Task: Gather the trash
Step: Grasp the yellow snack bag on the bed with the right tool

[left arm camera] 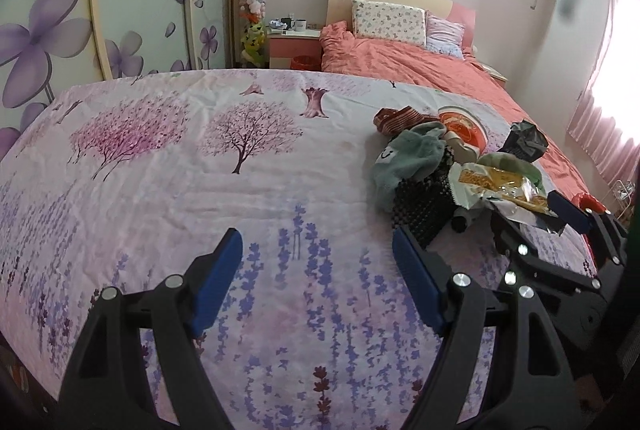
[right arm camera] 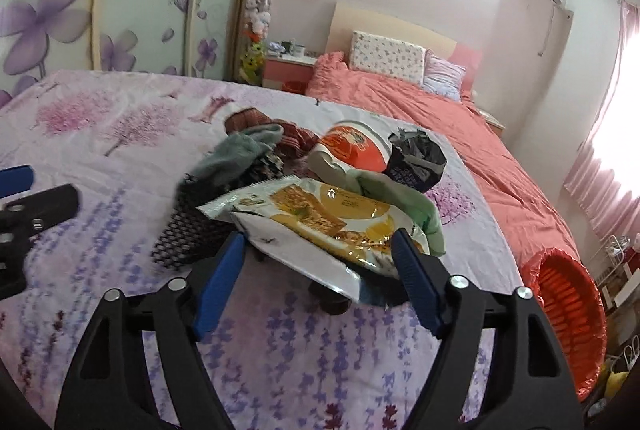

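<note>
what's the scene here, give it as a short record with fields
surface: floral sheet
left gripper: open, over bare sheet, holding nothing
right gripper: open, fingers either side of the snack wrapper
pile: grey-green sock, black mesh piece, instant noodle cup, crumpled dark bag
bin: orange-lined bin off the sheet's right edge

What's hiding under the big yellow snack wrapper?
The snack wrapper lies on top of the pile. Under its left edge a black mesh basket pokes out, and a green cloth shows behind it. Something dark sits beneath its near edge, but the wrapper covers most of it.
</note>
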The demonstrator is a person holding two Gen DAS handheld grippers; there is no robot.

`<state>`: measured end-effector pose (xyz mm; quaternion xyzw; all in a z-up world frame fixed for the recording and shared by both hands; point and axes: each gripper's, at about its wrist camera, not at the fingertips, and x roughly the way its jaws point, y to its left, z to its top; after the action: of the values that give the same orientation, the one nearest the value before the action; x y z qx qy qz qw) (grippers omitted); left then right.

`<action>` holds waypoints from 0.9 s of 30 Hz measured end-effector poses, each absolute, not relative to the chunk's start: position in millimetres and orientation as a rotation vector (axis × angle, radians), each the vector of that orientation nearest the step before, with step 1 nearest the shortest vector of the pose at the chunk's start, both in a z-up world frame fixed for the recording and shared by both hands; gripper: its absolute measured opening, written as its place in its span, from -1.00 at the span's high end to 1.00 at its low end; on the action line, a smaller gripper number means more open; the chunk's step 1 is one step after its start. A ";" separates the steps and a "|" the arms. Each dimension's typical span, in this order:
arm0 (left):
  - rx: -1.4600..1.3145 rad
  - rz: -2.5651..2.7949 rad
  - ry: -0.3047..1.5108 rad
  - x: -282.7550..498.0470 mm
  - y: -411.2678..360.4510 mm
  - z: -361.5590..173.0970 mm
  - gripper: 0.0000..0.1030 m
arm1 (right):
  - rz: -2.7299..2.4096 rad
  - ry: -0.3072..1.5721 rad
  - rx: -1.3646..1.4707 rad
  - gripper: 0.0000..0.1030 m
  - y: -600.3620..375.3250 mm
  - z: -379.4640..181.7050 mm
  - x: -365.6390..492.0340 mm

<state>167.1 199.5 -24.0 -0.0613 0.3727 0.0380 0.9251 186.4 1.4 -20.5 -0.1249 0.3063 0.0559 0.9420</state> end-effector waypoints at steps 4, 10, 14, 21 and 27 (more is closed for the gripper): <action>-0.138 0.074 0.777 170.6 200.0 -26.4 -0.48 | 0.116 0.691 -0.159 0.85 -11.3 -21.8 197.5; -0.141 0.064 0.789 180.4 192.7 -28.5 -0.48 | 0.191 0.667 0.068 0.99 -44.9 1.1 188.7; -0.146 0.055 0.804 182.9 186.5 -31.3 -0.48 | 0.226 0.641 0.159 0.99 -60.3 17.0 179.1; -0.125 0.046 0.804 181.9 174.9 -31.5 -0.48 | 0.118 0.679 0.142 0.93 -81.9 7.7 186.7; -0.116 0.041 0.798 183.3 168.2 -29.6 -0.48 | 0.018 0.718 0.151 0.22 -111.2 -9.2 198.0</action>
<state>183.3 168.2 -29.6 -0.0564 0.3885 0.0197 0.9195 198.0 -111.2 -9.2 0.0736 0.3512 0.0089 0.9334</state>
